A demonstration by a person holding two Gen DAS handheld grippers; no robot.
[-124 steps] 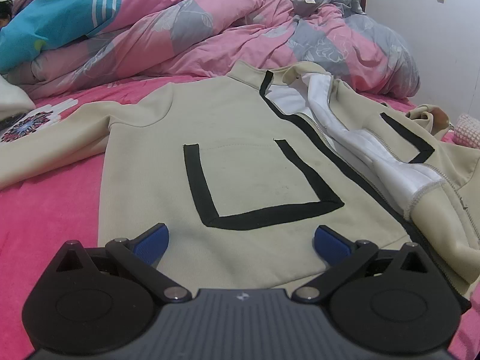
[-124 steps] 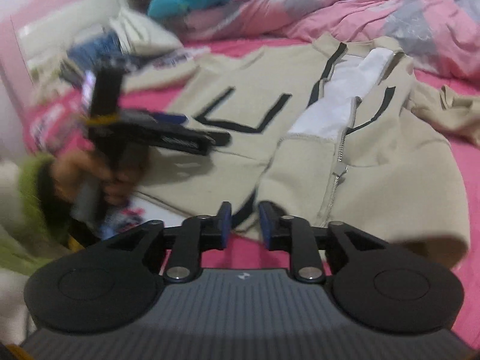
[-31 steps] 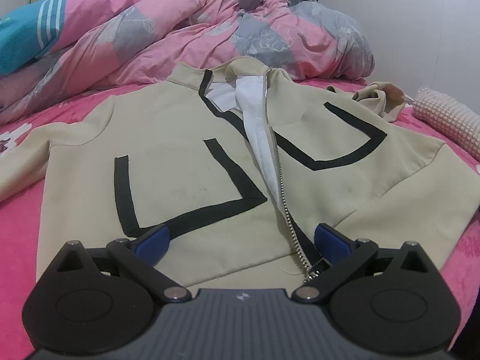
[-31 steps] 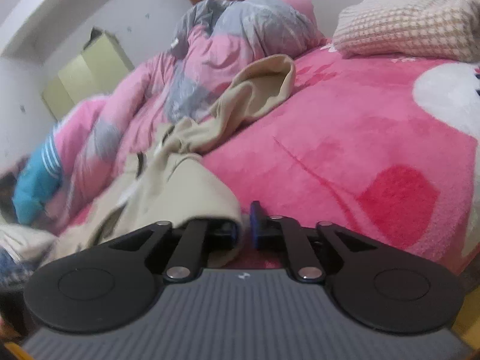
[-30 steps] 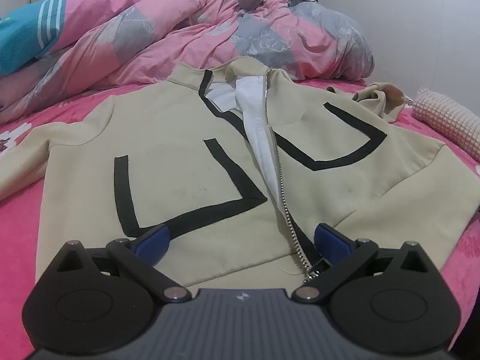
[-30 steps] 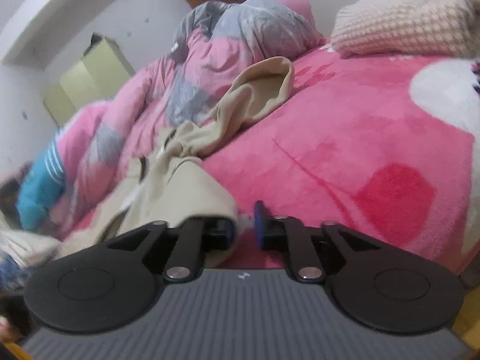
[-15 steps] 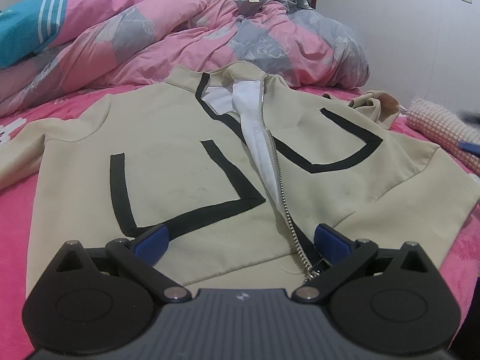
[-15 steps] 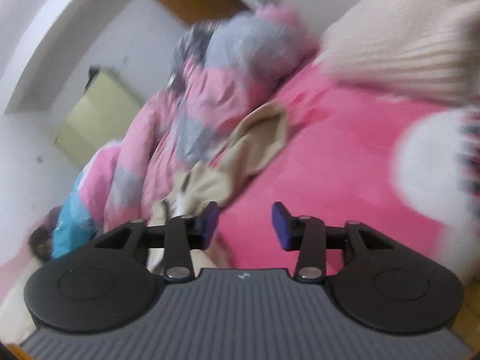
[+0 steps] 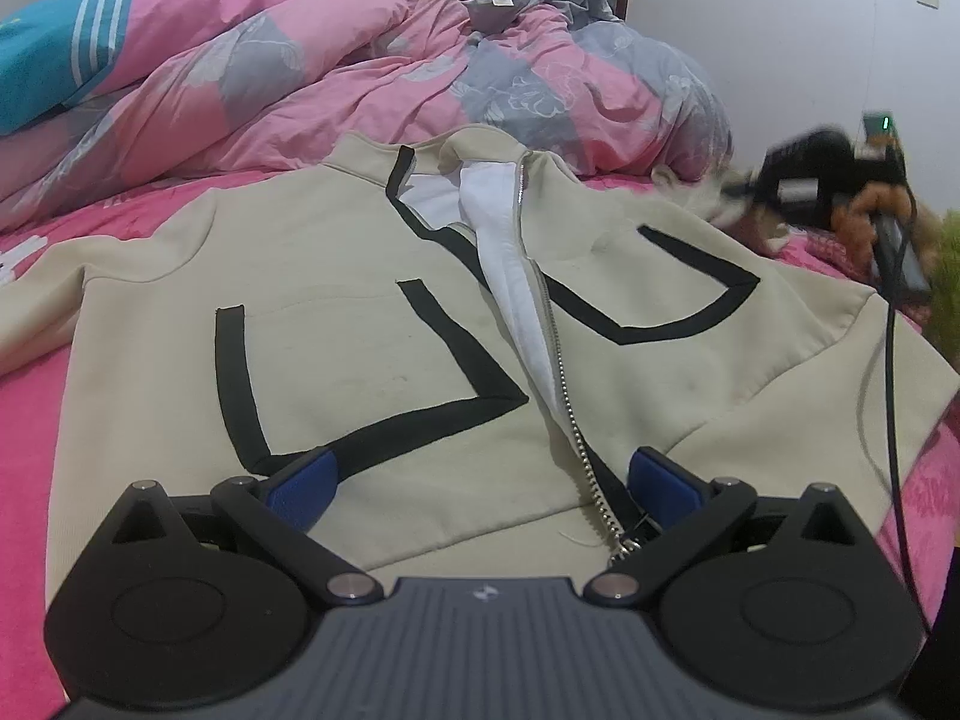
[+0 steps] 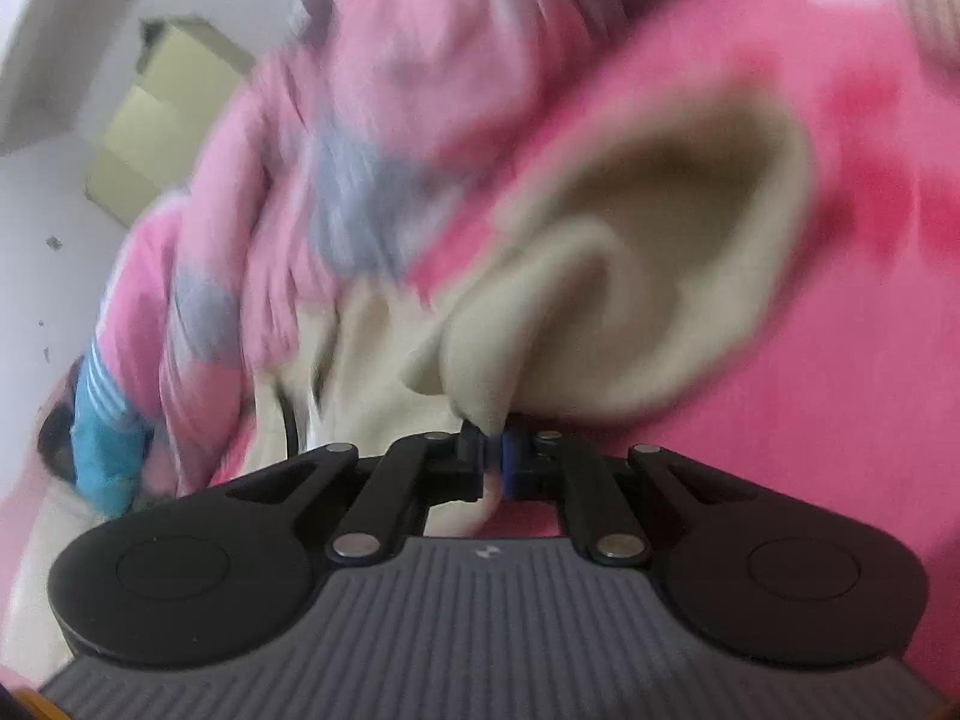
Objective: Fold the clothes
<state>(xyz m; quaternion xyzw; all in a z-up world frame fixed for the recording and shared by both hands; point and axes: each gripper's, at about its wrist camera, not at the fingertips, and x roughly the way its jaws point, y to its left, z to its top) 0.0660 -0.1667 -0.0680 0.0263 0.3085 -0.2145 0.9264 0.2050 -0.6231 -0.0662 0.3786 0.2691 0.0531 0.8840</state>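
I see jacket point(image 9: 372, 324): matt beige knit cloth, white smooth lining | zip point(image 9: 567, 402): shiny metal teeth | left gripper point(image 9: 480, 480): matt black plastic, blue pads look rubbery | right gripper point(image 10: 493, 459): same matt plastic | quilt point(image 9: 372, 78) behind jacket: soft printed cotton | sheet point(image 9: 27, 420) under jacket: pink fuzzy cloth

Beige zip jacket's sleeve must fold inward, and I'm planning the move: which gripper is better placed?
Right. The right gripper is shut on the beige sleeve cuff; the left gripper hangs open over the beige zip jacket hem.

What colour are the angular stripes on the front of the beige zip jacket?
Black stripes on the beige zip jacket; clearest in the left wrist view.
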